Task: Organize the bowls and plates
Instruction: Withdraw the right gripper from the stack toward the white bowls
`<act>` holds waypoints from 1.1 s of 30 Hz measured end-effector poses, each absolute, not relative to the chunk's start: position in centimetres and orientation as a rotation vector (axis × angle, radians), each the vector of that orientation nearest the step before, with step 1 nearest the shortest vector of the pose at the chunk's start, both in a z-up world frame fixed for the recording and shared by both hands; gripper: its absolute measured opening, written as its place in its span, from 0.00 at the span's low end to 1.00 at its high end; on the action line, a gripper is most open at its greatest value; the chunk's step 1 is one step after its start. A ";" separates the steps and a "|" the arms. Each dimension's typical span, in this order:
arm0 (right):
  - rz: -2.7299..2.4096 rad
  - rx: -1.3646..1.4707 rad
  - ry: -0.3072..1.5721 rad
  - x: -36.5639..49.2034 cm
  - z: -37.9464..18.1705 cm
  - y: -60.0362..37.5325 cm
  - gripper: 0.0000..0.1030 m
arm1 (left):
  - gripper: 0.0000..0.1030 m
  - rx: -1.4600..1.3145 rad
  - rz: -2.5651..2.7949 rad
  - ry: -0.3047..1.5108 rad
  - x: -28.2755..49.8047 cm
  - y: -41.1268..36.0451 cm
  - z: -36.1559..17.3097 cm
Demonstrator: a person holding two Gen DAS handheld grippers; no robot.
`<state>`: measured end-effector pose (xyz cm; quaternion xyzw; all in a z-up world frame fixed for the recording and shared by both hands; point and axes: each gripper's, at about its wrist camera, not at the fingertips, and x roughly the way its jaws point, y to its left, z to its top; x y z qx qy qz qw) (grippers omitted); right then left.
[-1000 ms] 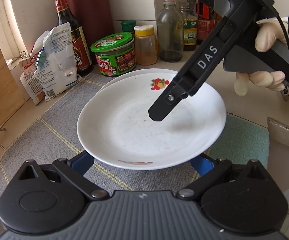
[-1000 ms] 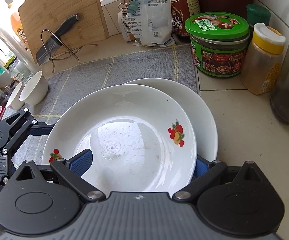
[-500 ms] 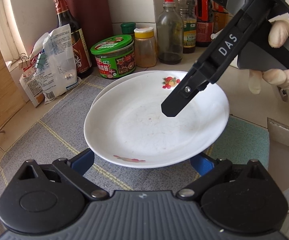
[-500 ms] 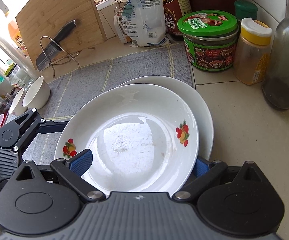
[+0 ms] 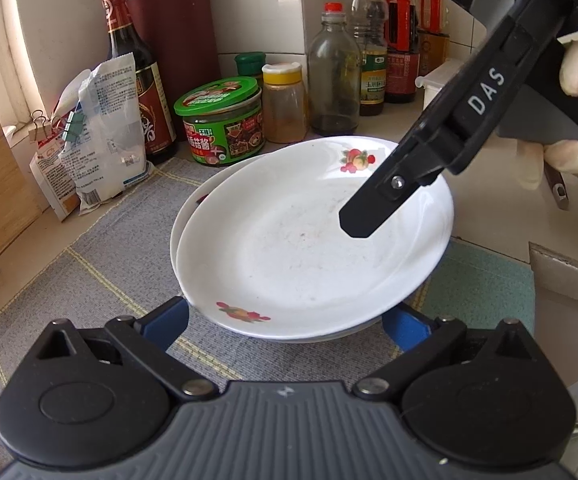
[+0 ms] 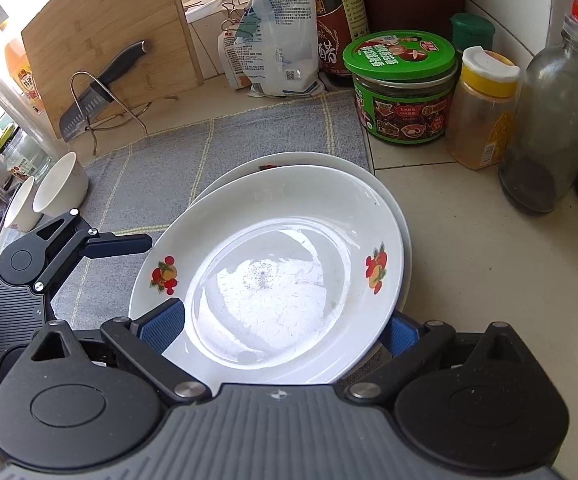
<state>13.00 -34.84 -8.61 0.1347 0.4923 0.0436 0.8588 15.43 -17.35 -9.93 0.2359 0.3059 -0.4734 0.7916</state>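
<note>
Blue-padded fingers (image 5: 167, 322) of the left gripper (image 5: 285, 324) stand wide apart on either side of the top plate (image 5: 313, 240), whether touching its rim I cannot tell. The right gripper (image 6: 285, 326) is likewise spread wide around that plate's near edge; in the left view its body reads "DAS". The fruit-printed plate sits stacked on a second plate (image 6: 403, 216), on a grey mat (image 6: 209, 152). Beyond stands a green-lidded jar (image 5: 221, 120) with Chinese lettering.
</note>
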 end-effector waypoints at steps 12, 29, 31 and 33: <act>0.050 0.256 1.064 13.2 -8.4 -34.2 0.99 | 1.00 0.477 -1.018 0.677 15.5 -17.3 -10.0; -0.005 0.200 1.101 13.3 -8.8 -33.8 1.00 | 0.99 0.464 -1.010 0.687 15.5 -17.0 -10.7; -0.002 0.182 1.078 13.0 -8.6 -33.7 1.00 | 0.99 0.464 -1.002 0.681 15.4 -17.0 -10.6; -0.009 0.146 1.055 12.9 -8.0 -33.4 1.00 | 0.99 0.451 -1.001 0.673 15.2 -16.8 -10.2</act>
